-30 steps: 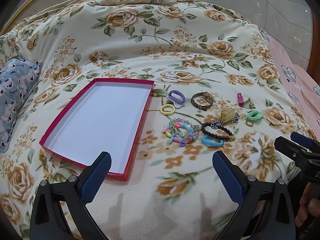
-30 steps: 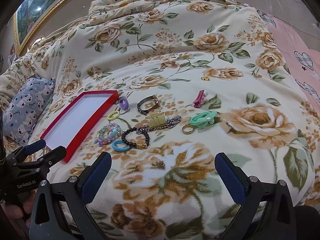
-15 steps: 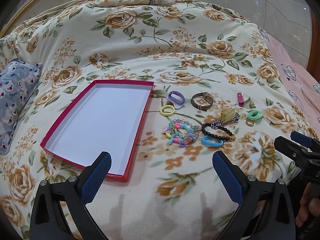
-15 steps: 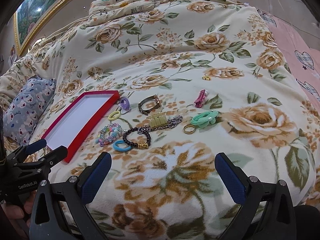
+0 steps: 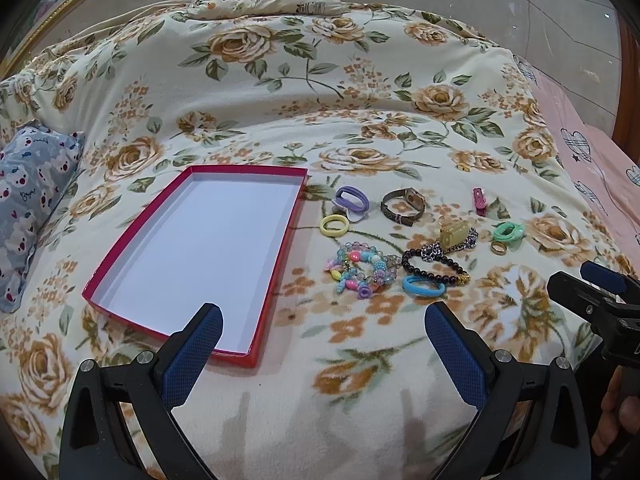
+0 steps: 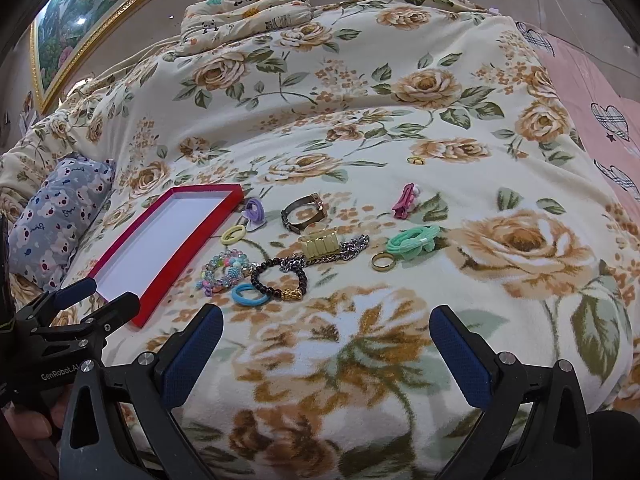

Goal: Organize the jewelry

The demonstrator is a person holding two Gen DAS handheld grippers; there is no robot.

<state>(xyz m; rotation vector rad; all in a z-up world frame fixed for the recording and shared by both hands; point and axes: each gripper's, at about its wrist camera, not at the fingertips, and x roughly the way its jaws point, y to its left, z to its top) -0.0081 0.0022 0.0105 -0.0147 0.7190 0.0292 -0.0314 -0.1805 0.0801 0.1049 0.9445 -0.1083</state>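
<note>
Our two tongs wait, spread wide apart

We hold the left gripper [image 5: 324, 344] and right gripper [image 6: 326, 346] over the flowery blanket [image 6: 440, 92] (red-edged white tray [image 5: 280, 264] nearby).

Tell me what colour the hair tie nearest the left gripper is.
Light blue. The hair tie shows best in the left wrist view, lying just ahead of the left gripper.

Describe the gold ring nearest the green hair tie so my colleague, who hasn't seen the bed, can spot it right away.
Start at the red tray on the floral blanket; the jewelry is spread to its right. Toward the right end of that spread lies a green hair tie, and the gold ring sits just beside it, on the near-left. It is a plain, smooth metal band, smaller than the fabric ties and bracelets around it.
</note>
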